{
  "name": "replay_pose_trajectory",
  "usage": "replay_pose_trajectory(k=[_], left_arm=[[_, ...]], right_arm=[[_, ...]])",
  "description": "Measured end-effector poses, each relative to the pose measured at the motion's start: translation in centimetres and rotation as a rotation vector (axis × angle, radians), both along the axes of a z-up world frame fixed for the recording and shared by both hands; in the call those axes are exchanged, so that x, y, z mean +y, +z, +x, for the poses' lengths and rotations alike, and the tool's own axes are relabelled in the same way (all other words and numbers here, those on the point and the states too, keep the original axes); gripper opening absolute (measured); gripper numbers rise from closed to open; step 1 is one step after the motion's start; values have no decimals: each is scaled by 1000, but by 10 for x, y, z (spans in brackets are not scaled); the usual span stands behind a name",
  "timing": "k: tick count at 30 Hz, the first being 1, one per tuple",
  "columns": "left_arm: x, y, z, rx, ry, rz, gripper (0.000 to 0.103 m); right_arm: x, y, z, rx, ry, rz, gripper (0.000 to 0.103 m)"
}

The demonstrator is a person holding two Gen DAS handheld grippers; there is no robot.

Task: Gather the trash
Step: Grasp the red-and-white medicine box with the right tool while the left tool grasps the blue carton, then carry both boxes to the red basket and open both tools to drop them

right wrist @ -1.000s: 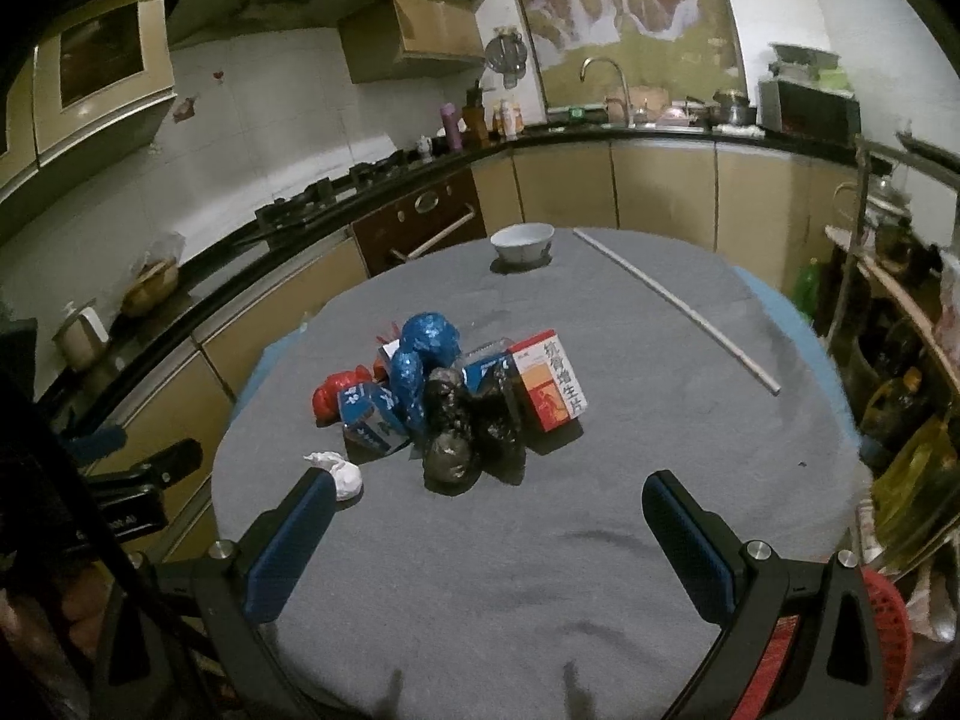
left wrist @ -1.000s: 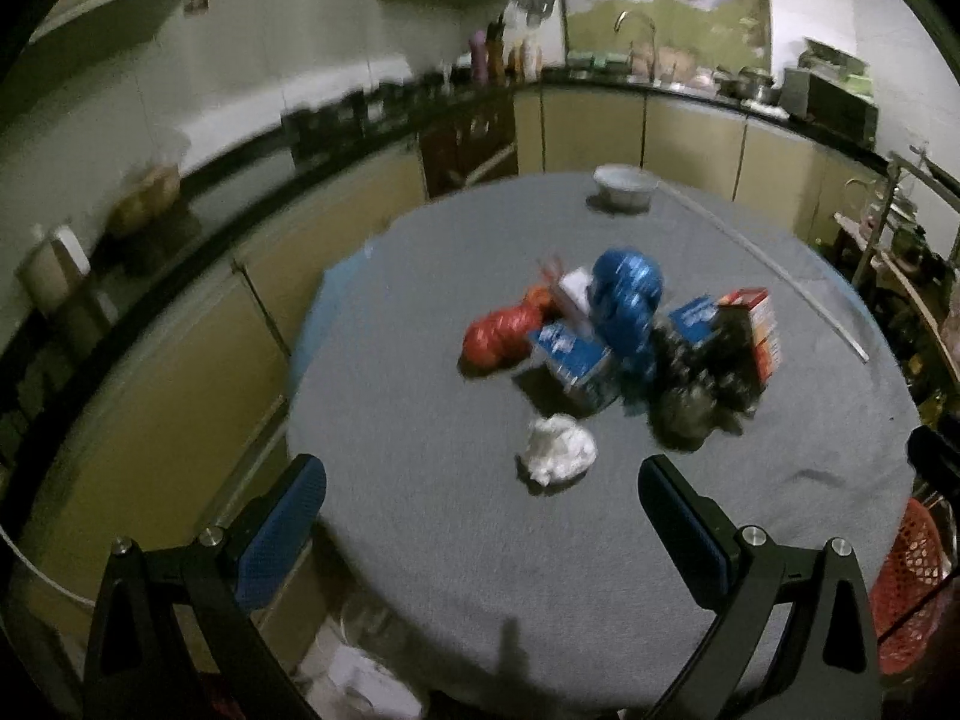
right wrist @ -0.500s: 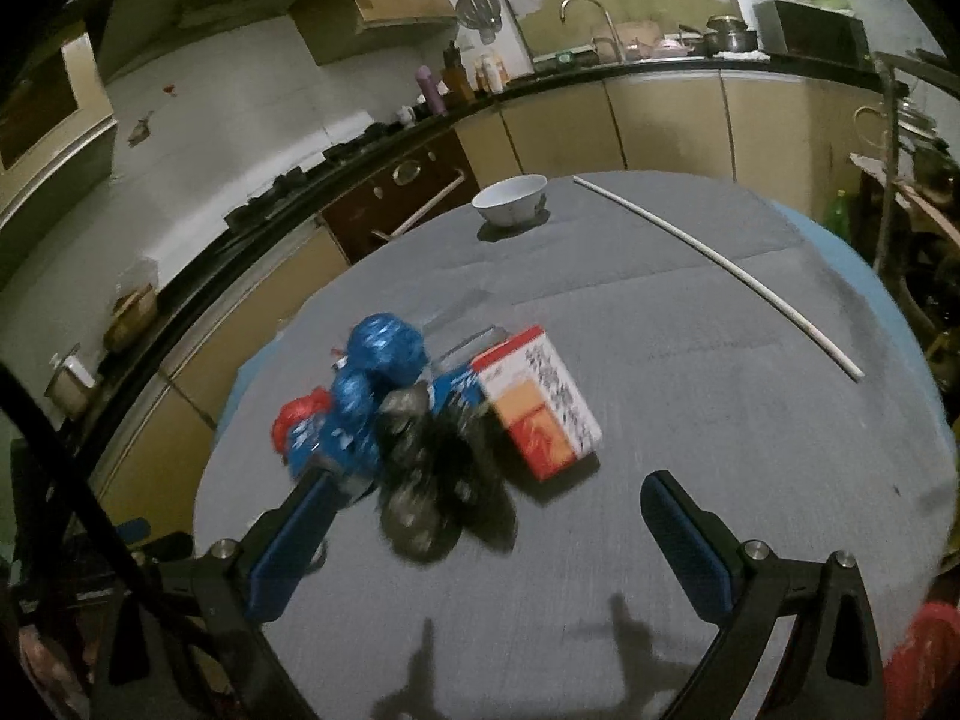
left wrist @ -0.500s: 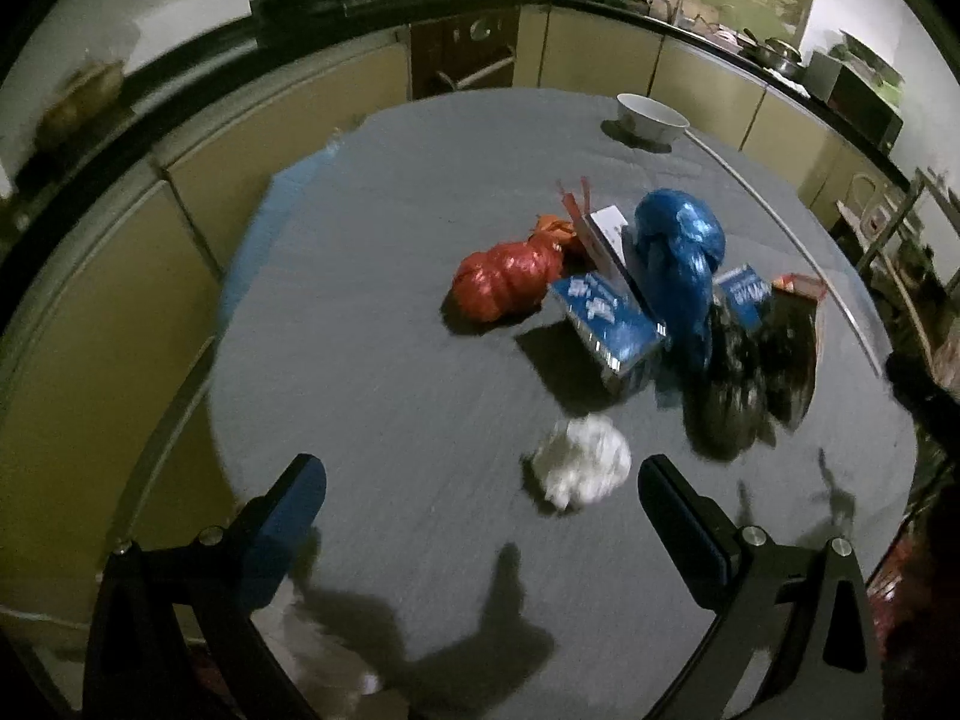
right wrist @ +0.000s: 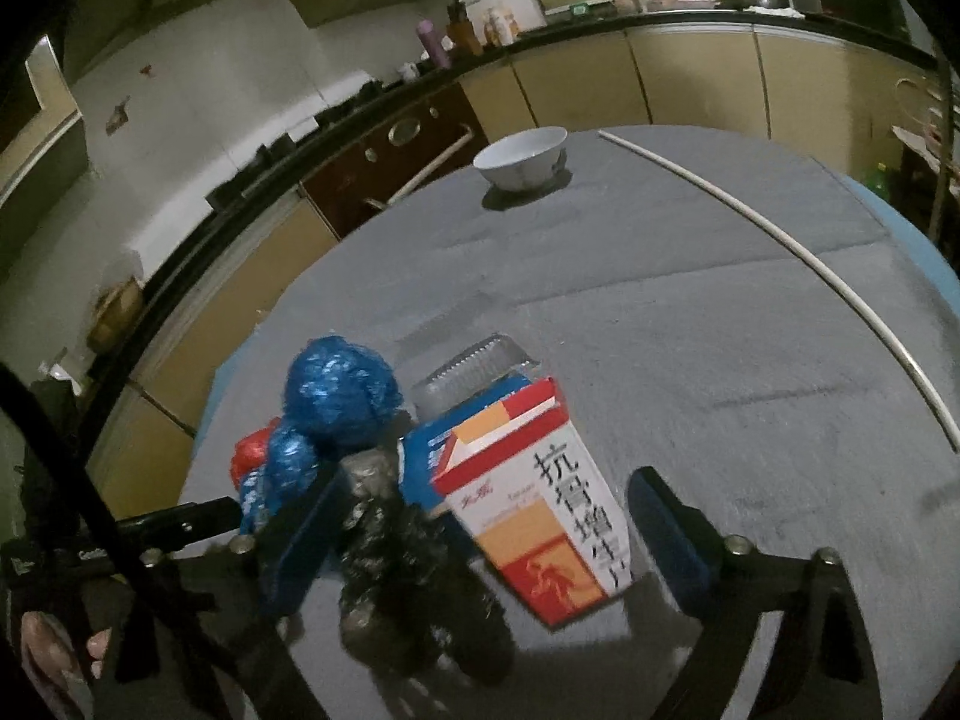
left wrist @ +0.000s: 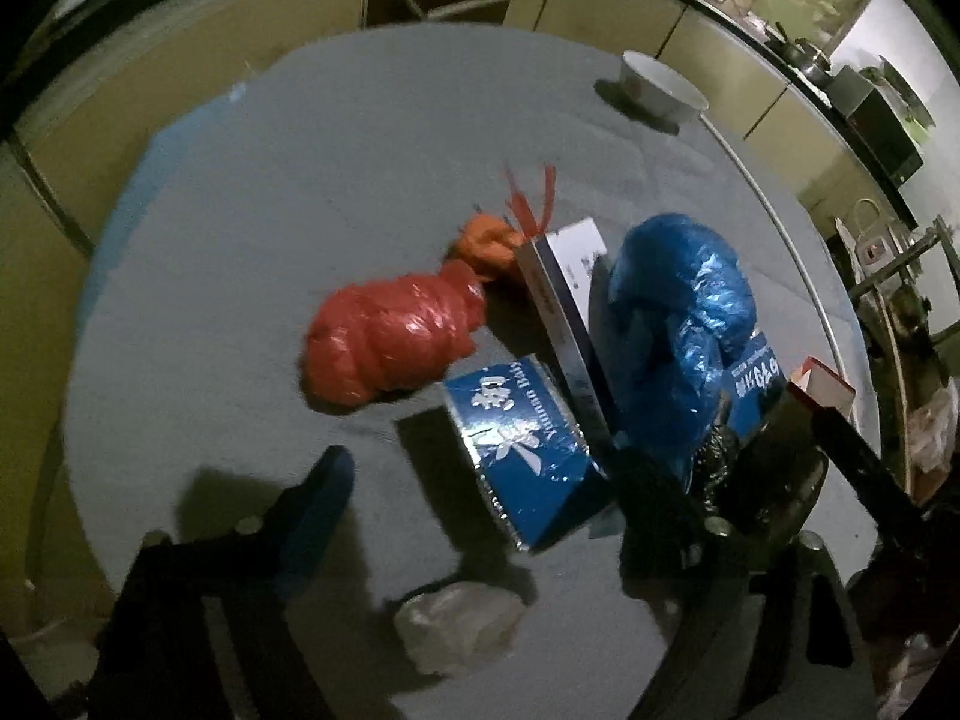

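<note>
1. Left wrist view: we have dropped much nearer the trash heap than a second ago. Our left tool (left wrist: 480, 498) is closing, pads not yet pressing, around the blue carton (left wrist: 522, 444) mid-bench; the right finger (left wrist: 654, 492) is dark against the black bags (left wrist: 756, 480). The white tissue wad (left wrist: 459, 627) lies toward the near edge, the red bag (left wrist: 390, 342) just beyond.
2. Left wrist view: the white bowl (left wrist: 660, 87) near the far edge shows no contents from this angle.
3. Right wrist view: we are also closer. Our right tool (right wrist: 480, 516) is closing around the red-and-white box (right wrist: 540, 492) and the black bags (right wrist: 396, 558), nothing gripped yet. The blue bag (right wrist: 336, 390) sits behind.
4. Right wrist view: the bowl (right wrist: 522, 159) appears empty. We see no bin, so collecting has barely begun.
</note>
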State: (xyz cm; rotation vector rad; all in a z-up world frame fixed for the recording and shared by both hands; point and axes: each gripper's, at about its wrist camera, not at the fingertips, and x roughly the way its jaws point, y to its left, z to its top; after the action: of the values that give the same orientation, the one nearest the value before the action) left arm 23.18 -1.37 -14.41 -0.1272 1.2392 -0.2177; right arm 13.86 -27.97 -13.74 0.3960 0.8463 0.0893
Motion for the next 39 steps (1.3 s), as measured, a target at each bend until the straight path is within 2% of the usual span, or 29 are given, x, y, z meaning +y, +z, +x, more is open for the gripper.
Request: replay_pose_trajectory(k=[1,3,5,8,11,17,21,25,28,32,37,39], left_arm=[[0,-2,2,10,6,-22,81],[0,-8,3,34,7,-24,59],[5,-14,5,53,13,-65,58],[13,-19,5,68,40,-112,57],[19,-17,-1,60,46,-150,49],[18,-12,-20,32,15,-129,48],[13,-5,-31,12,-4,-131,46],[1,13,-46,-49,-32,-111,46],[-9,36,-66,-119,-73,-106,46],[-38,66,-98,-223,-180,-104,46],[-87,74,-145,-250,-377,-100,46],[-117,69,-164,-241,-465,-104,46]], right_arm=[[-1,-2,2,9,-3,-1,78],[-5,-5,3,15,-22,5,67],[-12,-4,-4,4,-28,64,65],[-19,-3,-15,-13,-45,82,63],[-28,-3,-33,-17,-74,115,63],[-48,6,-76,-70,-112,212,63],[-55,15,-101,-102,-121,232,63],[-60,25,-131,-140,-126,247,63],[-68,30,-154,-158,-140,259,63],[-85,33,-190,-178,-183,273,63],[-112,30,-241,-181,-260,284,63],[-126,25,-269,-173,-303,291,63]])
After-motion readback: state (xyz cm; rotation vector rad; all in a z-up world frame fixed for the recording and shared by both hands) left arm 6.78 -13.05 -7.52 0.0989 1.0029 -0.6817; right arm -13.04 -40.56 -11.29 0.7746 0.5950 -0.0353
